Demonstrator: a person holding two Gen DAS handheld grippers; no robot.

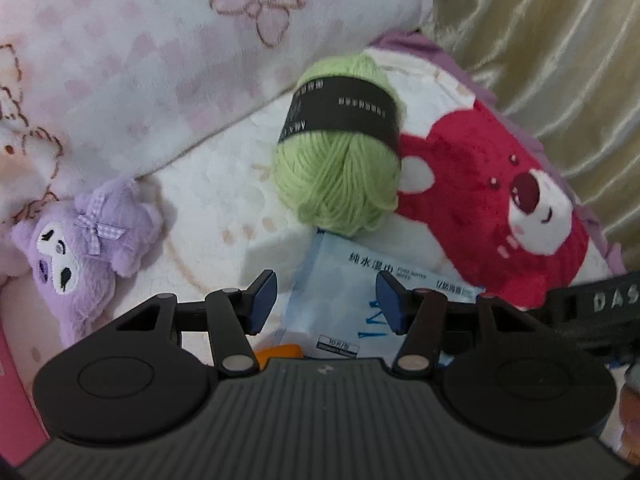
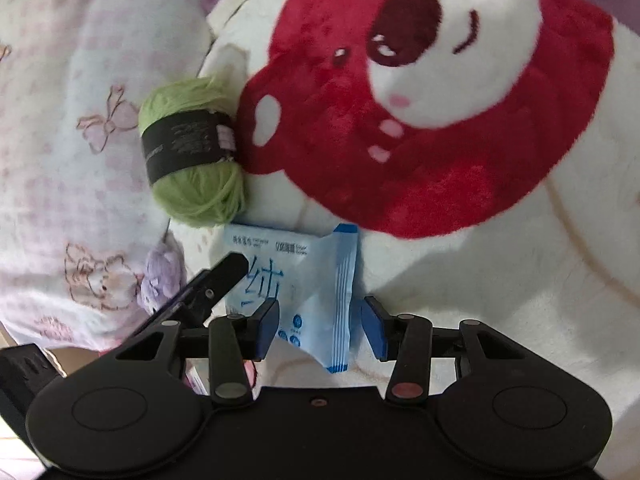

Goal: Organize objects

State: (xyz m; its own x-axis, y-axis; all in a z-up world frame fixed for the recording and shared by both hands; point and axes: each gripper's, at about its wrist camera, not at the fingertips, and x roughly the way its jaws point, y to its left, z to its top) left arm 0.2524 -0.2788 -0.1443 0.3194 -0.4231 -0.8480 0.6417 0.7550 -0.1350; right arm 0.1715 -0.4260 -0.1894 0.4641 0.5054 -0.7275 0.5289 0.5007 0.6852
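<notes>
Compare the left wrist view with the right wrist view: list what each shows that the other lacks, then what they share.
Left wrist only: the whole purple plush toy, an orange item under the left claw, and gold curtain fabric.

Right wrist only: the wipes packet's crimped side seam and the right claw, open around the packet.

Both: green yarn ball, blue wipes packet, red bear blanket.

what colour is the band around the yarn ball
Black with small pale print, wrapped around the green yarn ball; clearest in the left wrist view.
</notes>
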